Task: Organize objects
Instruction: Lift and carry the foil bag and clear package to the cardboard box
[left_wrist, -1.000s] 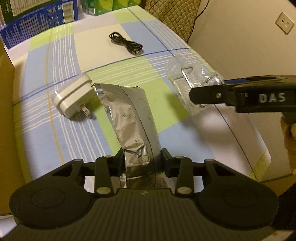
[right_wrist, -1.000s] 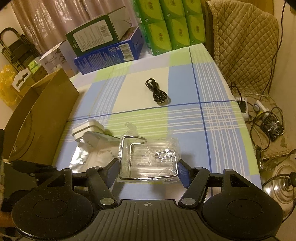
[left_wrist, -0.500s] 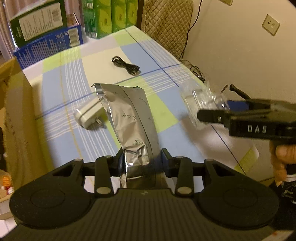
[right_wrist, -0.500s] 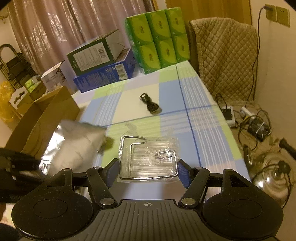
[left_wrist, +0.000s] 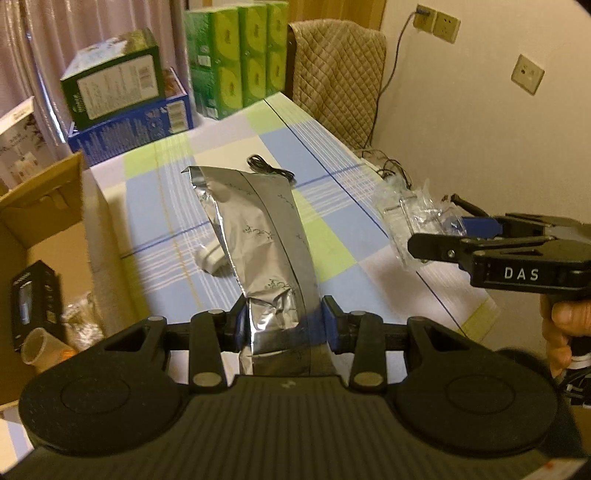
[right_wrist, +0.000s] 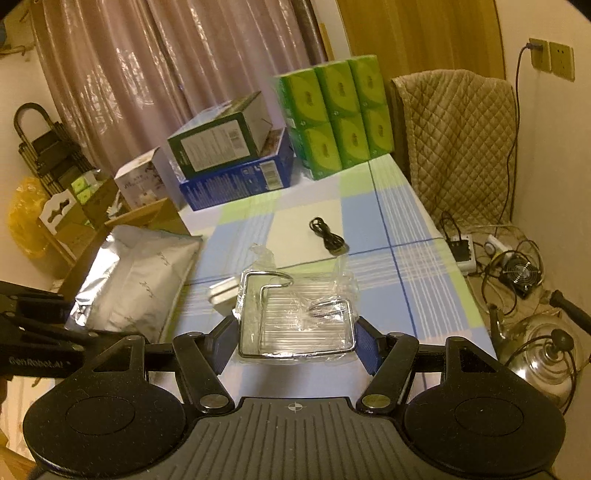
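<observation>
My left gripper (left_wrist: 282, 321) is shut on a silver foil pouch (left_wrist: 258, 240), held up above the checked table (left_wrist: 332, 155); the pouch (right_wrist: 136, 284) also shows at the left of the right wrist view. My right gripper (right_wrist: 295, 338) is shut on a wire rack wrapped in clear plastic (right_wrist: 299, 314), lifted off the table; the wrapped rack (left_wrist: 410, 218) appears at the right of the left wrist view. A white charger (left_wrist: 208, 256) lies on the table, partly behind the pouch. A coiled black cable (right_wrist: 327, 236) rests mid-table.
An open cardboard box (left_wrist: 40, 229) with items inside stands left of the table. Green tissue packs (right_wrist: 340, 114) and stacked blue and green cartons (right_wrist: 232, 162) line the far end. A quilted chair (right_wrist: 458, 144), floor cables and a kettle (right_wrist: 543, 354) are at the right.
Both grippers have risen and pulled back from the table, carrying the pouch and the wrapped rack; more of the room and the cardboard box has come into view. The charger and cable stayed put.
</observation>
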